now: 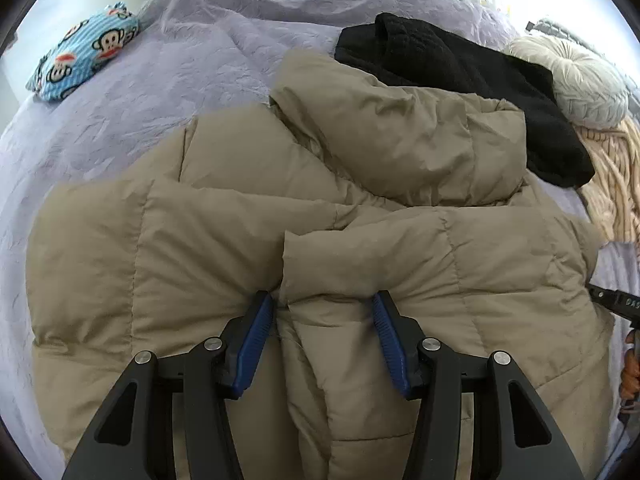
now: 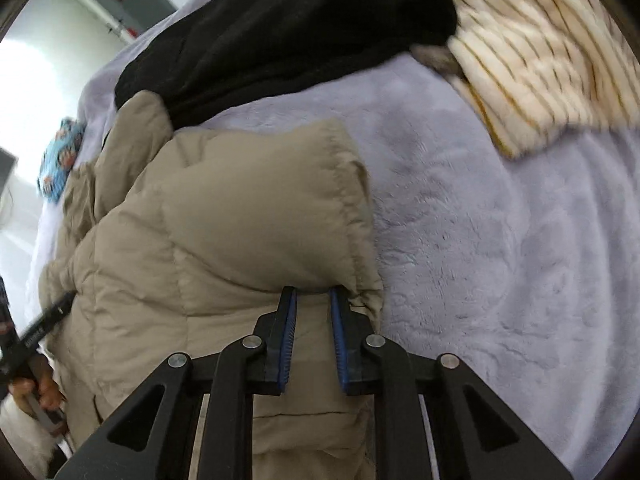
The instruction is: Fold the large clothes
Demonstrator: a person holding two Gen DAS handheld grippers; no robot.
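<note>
A tan puffer jacket [image 1: 248, 216] lies bunched on a lilac bedspread [image 1: 168, 80], one part folded over another. My left gripper [image 1: 322, 302] points down at its near edge. The blue pads [image 1: 256, 332] stand apart, and a loose ridge of the jacket lies between them without being squeezed. In the right wrist view the jacket [image 2: 224, 216] ends in a puffy corner. My right gripper [image 2: 313, 294] has its jaws close together, nipping the hem of that corner at the tips. The right gripper's body [image 1: 616, 304] shows at the right edge of the left wrist view.
A black knit garment [image 1: 460, 80] lies behind the jacket and partly on it. A cream chunky-knit blanket [image 2: 536, 48] and a round pale cushion [image 1: 576, 80] sit to the right. A blue monkey-print pillow [image 1: 84, 52] is at far left. A hand [image 2: 36, 384] holds the other gripper's handle.
</note>
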